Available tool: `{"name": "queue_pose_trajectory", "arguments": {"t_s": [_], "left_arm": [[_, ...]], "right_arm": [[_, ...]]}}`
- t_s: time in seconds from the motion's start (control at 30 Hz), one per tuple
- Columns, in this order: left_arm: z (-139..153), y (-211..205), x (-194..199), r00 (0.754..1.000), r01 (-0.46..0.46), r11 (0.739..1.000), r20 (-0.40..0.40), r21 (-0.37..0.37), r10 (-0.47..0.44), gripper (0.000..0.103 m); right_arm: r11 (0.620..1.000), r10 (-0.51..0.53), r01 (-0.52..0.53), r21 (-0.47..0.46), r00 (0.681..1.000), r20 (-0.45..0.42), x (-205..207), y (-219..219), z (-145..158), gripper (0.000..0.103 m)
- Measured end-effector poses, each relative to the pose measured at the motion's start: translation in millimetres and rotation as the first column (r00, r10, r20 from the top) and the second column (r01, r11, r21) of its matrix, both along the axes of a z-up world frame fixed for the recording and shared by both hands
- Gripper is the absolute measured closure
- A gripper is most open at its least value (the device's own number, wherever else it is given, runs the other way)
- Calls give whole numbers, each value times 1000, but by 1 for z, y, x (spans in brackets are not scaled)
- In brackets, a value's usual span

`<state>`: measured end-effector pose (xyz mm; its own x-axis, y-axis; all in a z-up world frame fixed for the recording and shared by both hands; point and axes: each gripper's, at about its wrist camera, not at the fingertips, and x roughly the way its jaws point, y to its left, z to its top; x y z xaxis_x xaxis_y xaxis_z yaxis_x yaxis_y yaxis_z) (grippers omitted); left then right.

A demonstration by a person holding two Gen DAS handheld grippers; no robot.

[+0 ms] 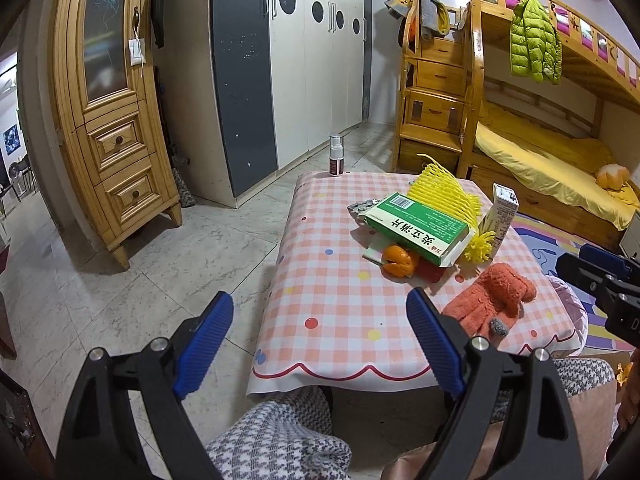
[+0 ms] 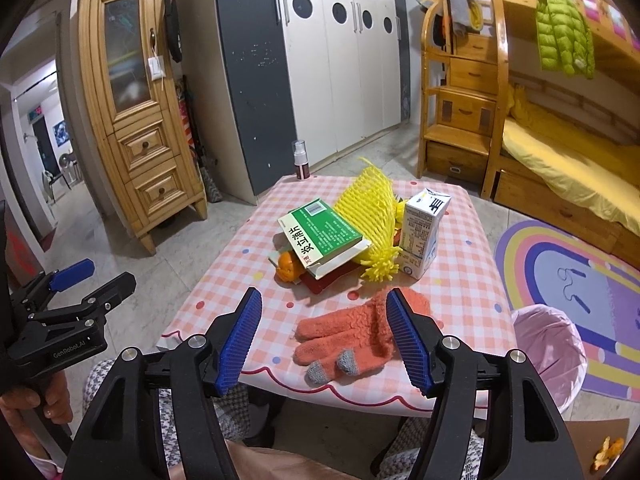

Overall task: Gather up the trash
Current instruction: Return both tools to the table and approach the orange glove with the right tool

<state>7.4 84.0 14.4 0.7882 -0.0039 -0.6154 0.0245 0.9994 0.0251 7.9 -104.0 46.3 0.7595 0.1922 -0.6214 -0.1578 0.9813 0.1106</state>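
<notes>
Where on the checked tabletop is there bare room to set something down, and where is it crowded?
Free: the table's left strip, between the spray bottle and the near scalloped edge, left of the green box. Also the far right corner behind the milk carton. Crowded: the centre, with box, orange peel, yellow foam net and carton bunched together, and the orange glove in front.

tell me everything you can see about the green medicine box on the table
The green medicine box is a flat cardboard carton, green on top with a barcode and small print, its white side carrying large green Chinese characters. One end flap hangs open. It lies tilted, propped on the orange peel and a dark red item beneath it, with the yellow foam net against its far side.
</notes>
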Motion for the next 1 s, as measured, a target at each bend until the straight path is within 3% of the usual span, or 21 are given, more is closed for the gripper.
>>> {"name": "queue_pose_trajectory", "arguments": {"t_s": [0.3, 0.5, 0.73, 1.0], "left_arm": [[2, -4, -2, 1000, -1, 1000, -2, 14, 1, 17], [2, -5, -1, 1000, -5, 1000, -5, 17, 5, 17], [-5, -5, 4, 999, -23, 999, -29, 25, 24, 16], [-16, -5, 16, 998, -25, 999, -54, 32, 26, 13]], "right_arm": [[1000, -22, 22, -2, 1000, -11, -3, -9, -6, 35], [998, -55, 53, -30, 997, -56, 5, -14, -26, 35], [995, -78, 72, -70, 993, -89, 12, -18, -45, 26], [993, -106, 102, -52, 989, -101, 17, -35, -54, 26]]}}
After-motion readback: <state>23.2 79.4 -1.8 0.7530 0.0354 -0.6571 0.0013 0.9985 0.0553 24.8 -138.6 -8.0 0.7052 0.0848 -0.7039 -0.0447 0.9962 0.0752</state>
